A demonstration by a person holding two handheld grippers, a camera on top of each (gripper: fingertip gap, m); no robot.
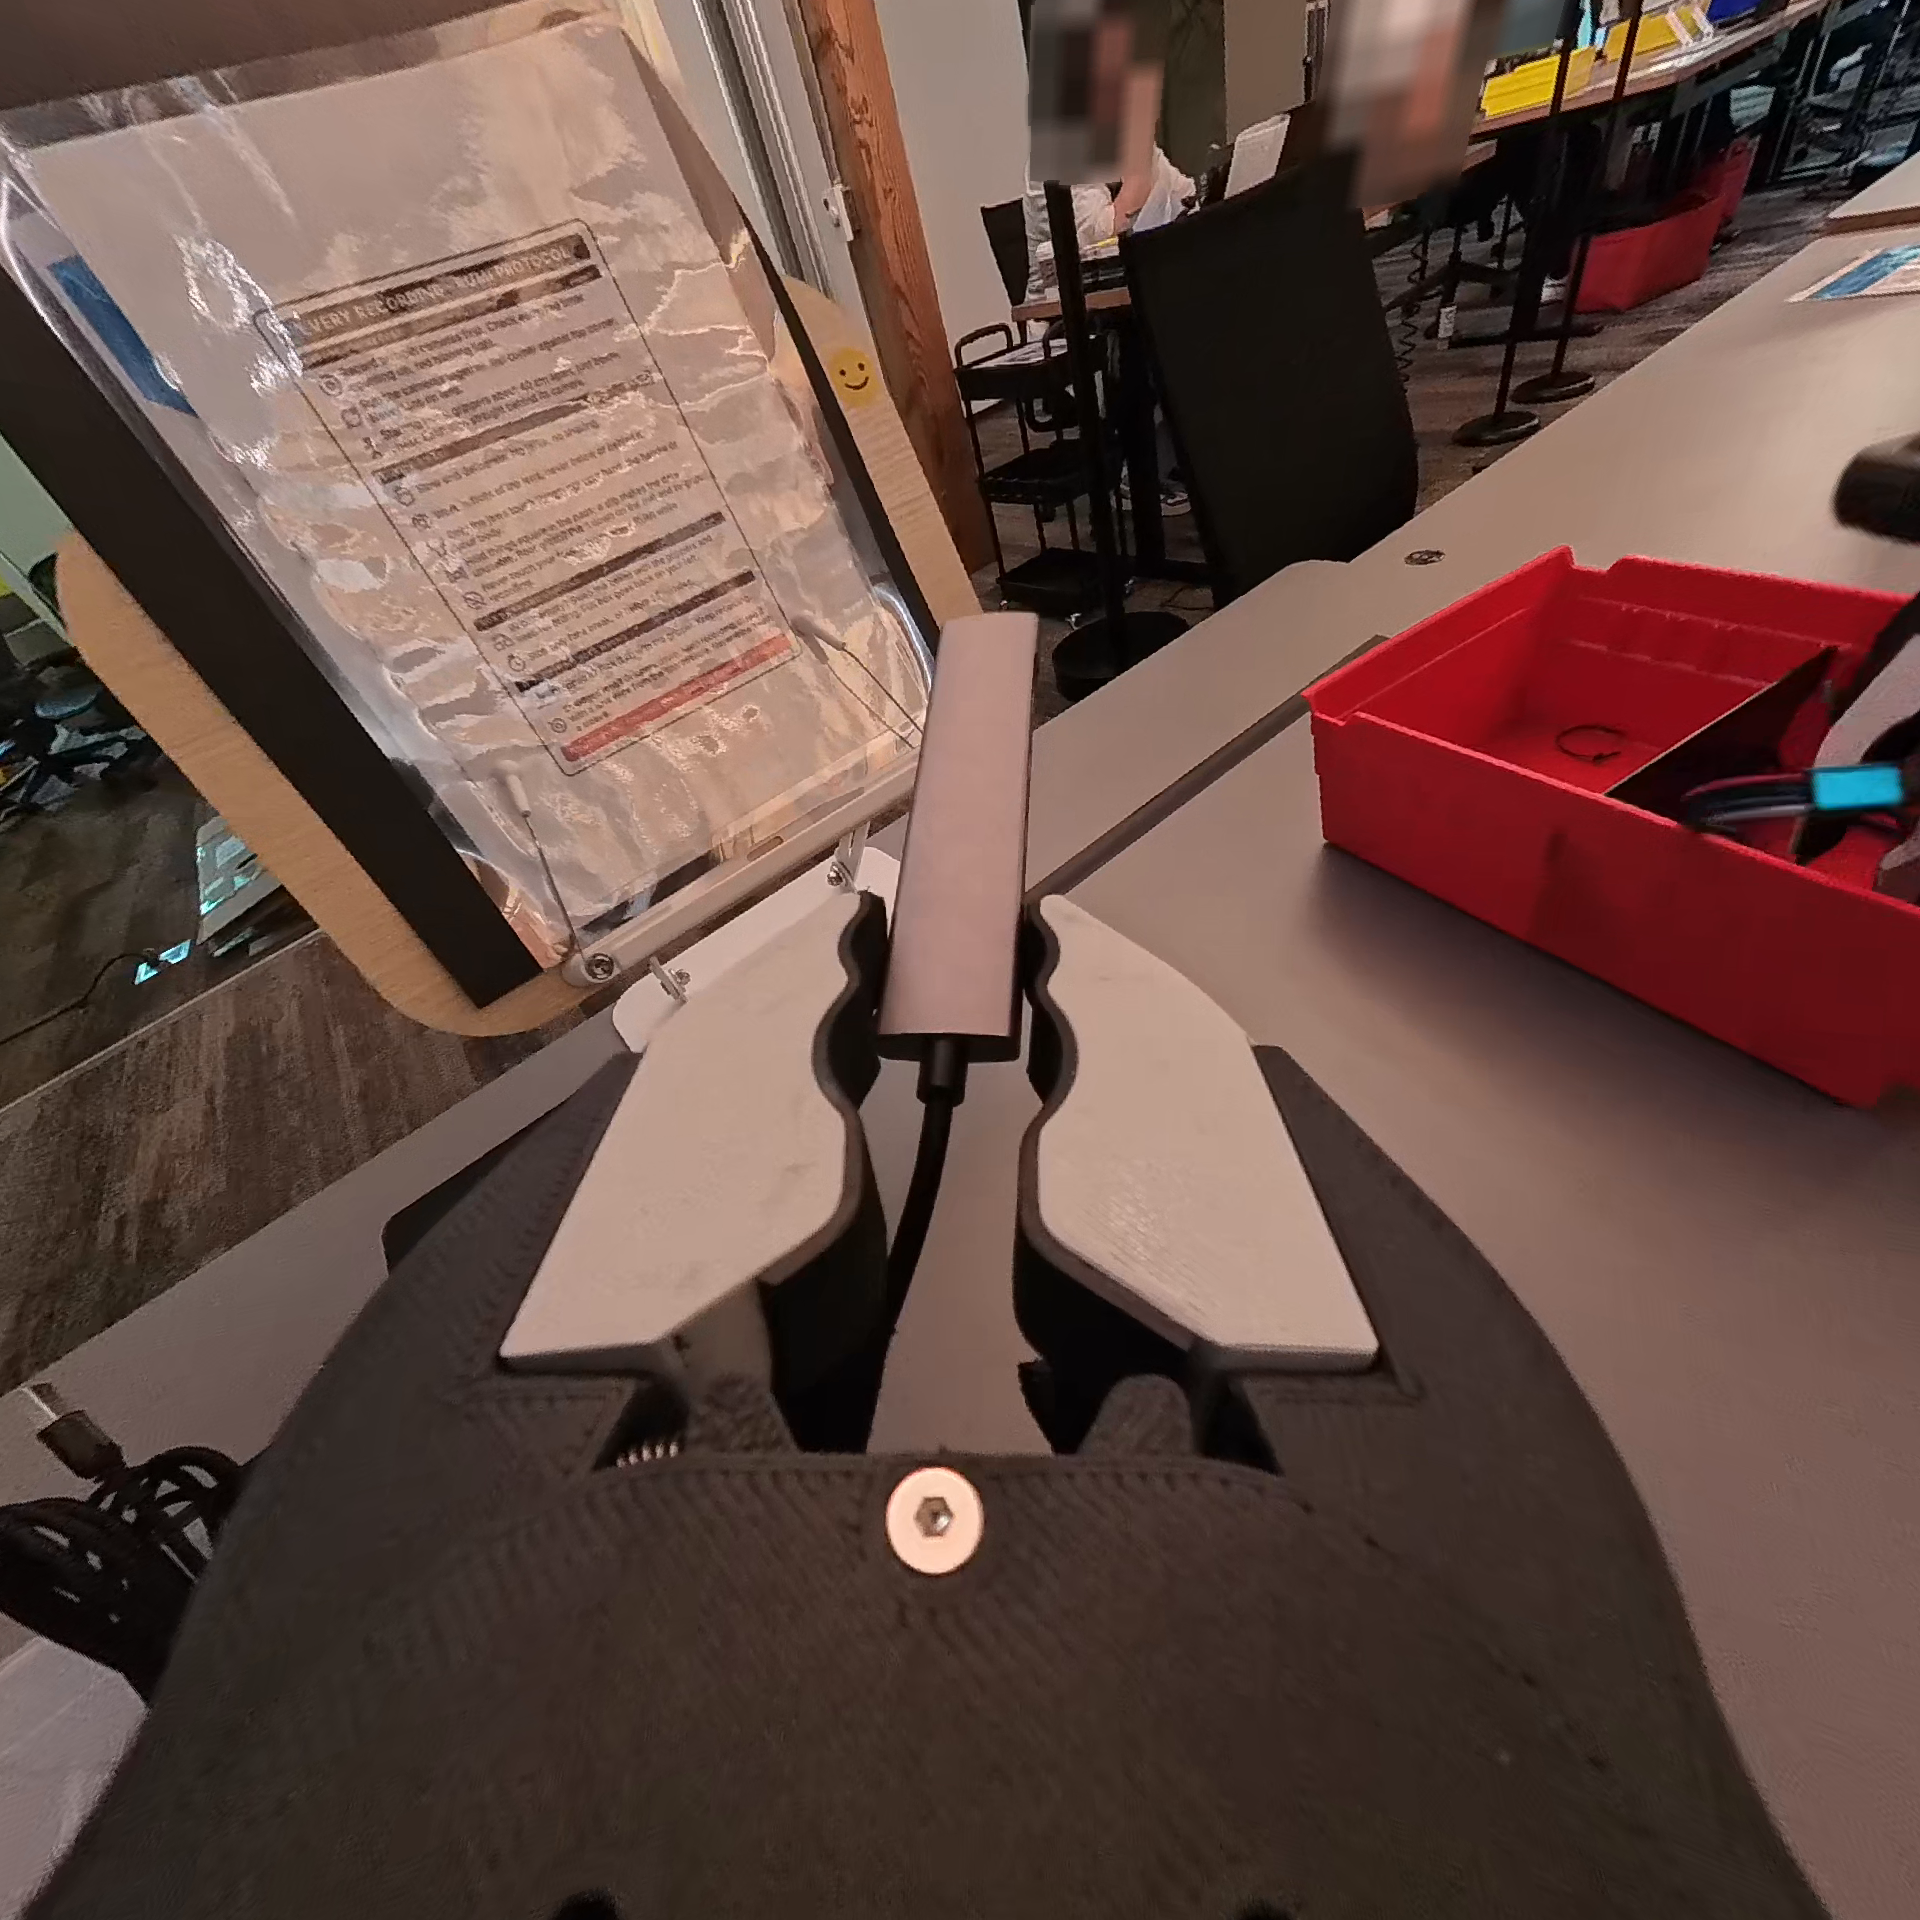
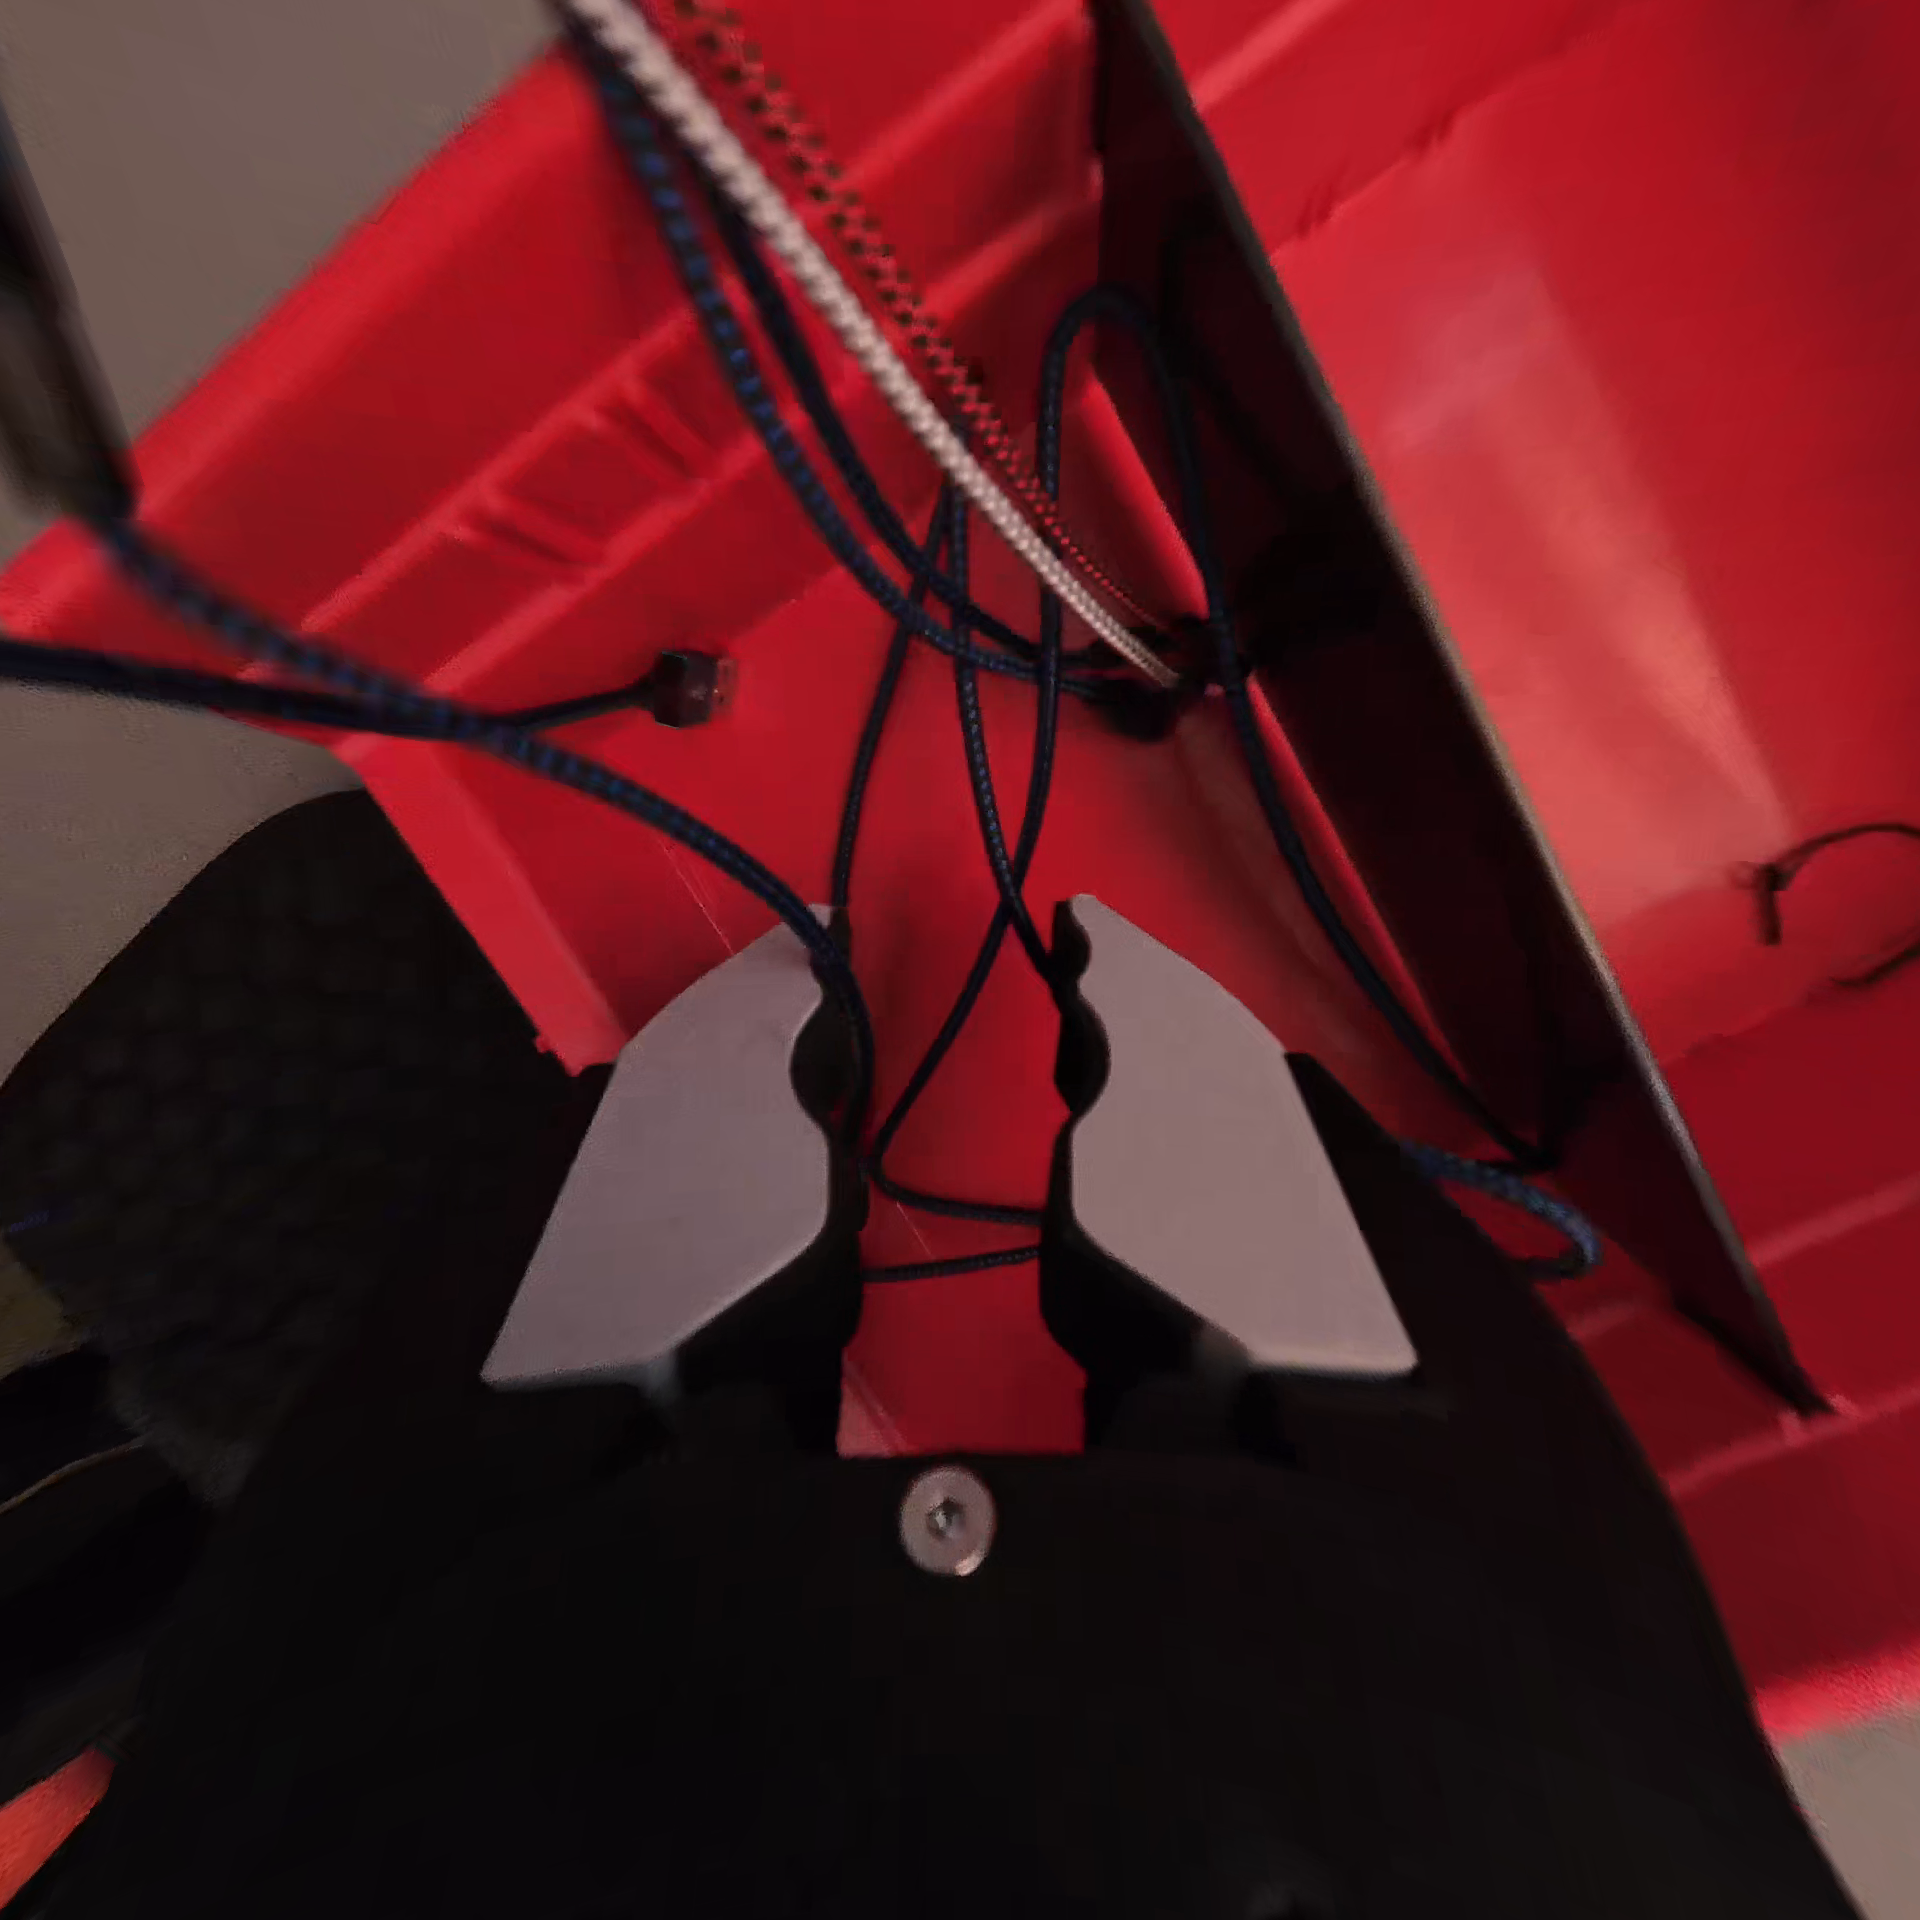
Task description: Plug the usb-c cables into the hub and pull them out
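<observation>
My left gripper [image 1: 956, 916] is shut on the hub [image 1: 971, 821], a slim dark grey bar that points forward and up above the grey table [image 1: 1507, 1247]. The hub's own black cable [image 1: 920, 1184] hangs back between the fingers. My right gripper [image 2: 951, 914] is open inside the red bin [image 2: 1558, 364], and it also shows at the right edge of the left wrist view [image 1: 1870, 717]. Several dark braided usb-c cables [image 2: 997, 831] run loosely between and over its fingers. One plug [image 2: 698, 688] lies free ahead to the left. A light braided cable [image 2: 831, 281] crosses above.
The red bin [image 1: 1455, 831] stands on the table to the right, with a black divider [image 2: 1351, 644] and a small cable tie [image 2: 1813, 904] inside. A stand with a sheet in a clear sleeve [image 1: 468, 499] is ahead left. A black chair [image 1: 1268, 384] stands beyond the table edge. The tips of one gripper are about 45 cm away from the tips of the other.
</observation>
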